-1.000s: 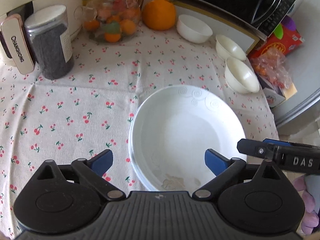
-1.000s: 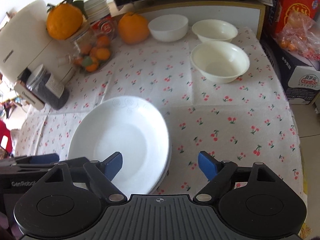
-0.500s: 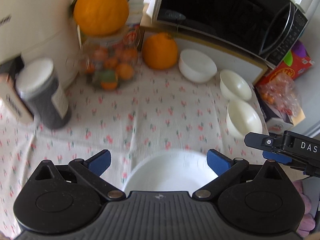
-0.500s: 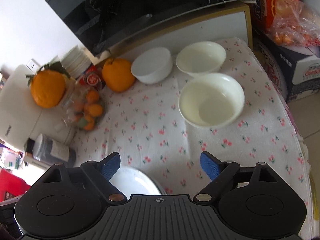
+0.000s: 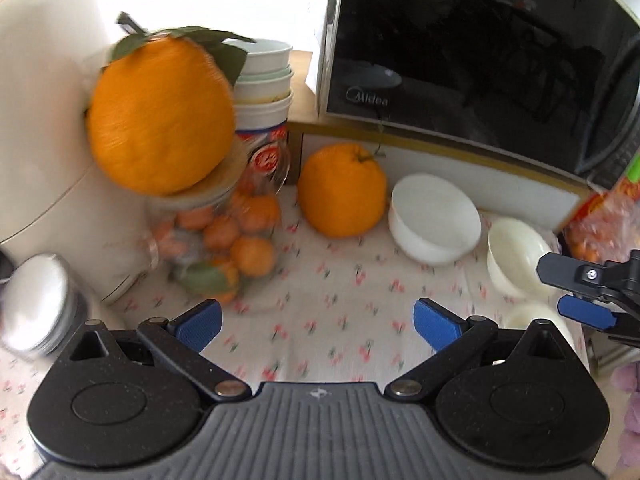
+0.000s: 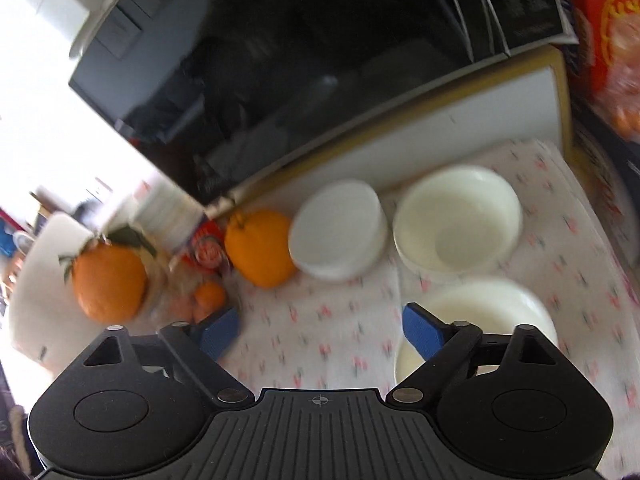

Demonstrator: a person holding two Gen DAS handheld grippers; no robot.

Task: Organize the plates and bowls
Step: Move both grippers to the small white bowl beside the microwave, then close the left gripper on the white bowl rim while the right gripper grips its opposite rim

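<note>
The blue-padded fingers of both tools stand wide with nothing between them: the left gripper (image 5: 316, 320) is open over the cherry-print tablecloth (image 5: 340, 280), and the jaws of the right gripper (image 6: 320, 330) are opening. Three white round bowls wait below the black microwave (image 6: 300, 60): the far bowl (image 6: 338, 232) beside a large orange (image 6: 260, 252), the middle bowl (image 6: 458, 222), and the nearest bowl (image 6: 484, 312), just beside the right finger. I judge the bowl-gathering step is beginning; next, the right tool should close on the nearest rim.
</note>
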